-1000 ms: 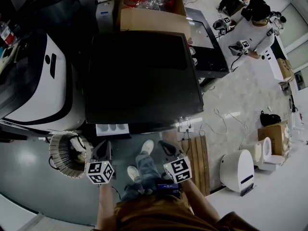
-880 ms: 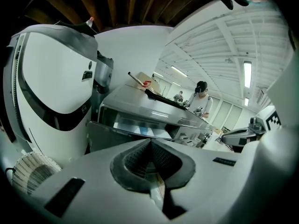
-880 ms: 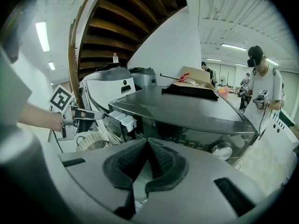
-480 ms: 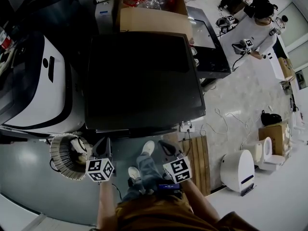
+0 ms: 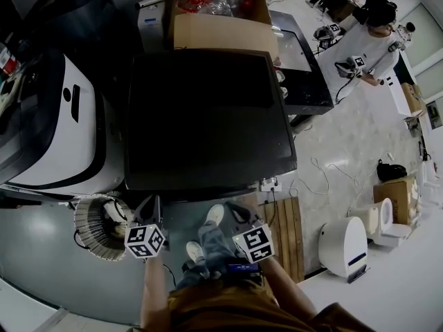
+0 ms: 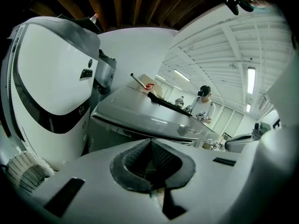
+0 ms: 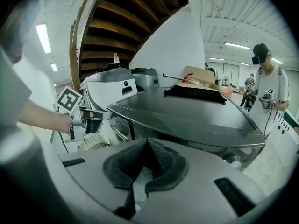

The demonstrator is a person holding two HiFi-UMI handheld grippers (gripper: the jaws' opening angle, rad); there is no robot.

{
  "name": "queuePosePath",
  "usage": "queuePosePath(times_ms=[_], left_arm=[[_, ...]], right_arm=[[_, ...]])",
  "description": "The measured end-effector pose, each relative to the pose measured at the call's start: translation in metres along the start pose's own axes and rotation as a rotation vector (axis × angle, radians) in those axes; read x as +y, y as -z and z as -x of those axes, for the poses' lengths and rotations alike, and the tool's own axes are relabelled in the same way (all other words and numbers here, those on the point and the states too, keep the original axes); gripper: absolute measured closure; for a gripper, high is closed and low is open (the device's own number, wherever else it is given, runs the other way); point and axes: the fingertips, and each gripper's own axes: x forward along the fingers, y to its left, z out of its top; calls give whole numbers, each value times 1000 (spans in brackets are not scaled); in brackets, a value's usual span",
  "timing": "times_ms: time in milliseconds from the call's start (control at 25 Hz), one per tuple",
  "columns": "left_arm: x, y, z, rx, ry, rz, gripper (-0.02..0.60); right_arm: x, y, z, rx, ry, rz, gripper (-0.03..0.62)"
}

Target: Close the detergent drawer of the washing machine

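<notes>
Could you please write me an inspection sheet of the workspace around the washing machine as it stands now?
Surface: washing machine has a dark, bare top; a cardboard box stands at its far edge.
Job's things: no detergent drawer sticks out past the front edge in the head view.
Clutter: ribbed hose coil on the floor at front left.
Grippers: left gripper and right gripper are both shut, empty, and held short of the machine's front.
Cables: power strip and white leads on the floor at right.
Surroundings: white appliance at left; another person at far right.
</notes>
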Motion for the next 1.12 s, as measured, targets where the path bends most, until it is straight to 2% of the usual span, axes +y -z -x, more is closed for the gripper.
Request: queuePosePath(times_ms=[640,800,960,1040,1120], left_arm=[[-6,-7,16,20,-24,-52,558],[-13,-11,32,12,-19,-83,558],[-25,-16,50,-7,-10,-123,558],[-32,-20,59,-24,-4,-141,558],[-39,-25,67,-47,3,-159,558]], right_arm=[[12,-12,18,-43,15,5,582],[23,-24,25,-108,-11,-43,582],[36,-30,33,-99,-7,10,582],[40,-39,42,-144,0,-13,582],[43,-54,53,-230,4,-45,582]])
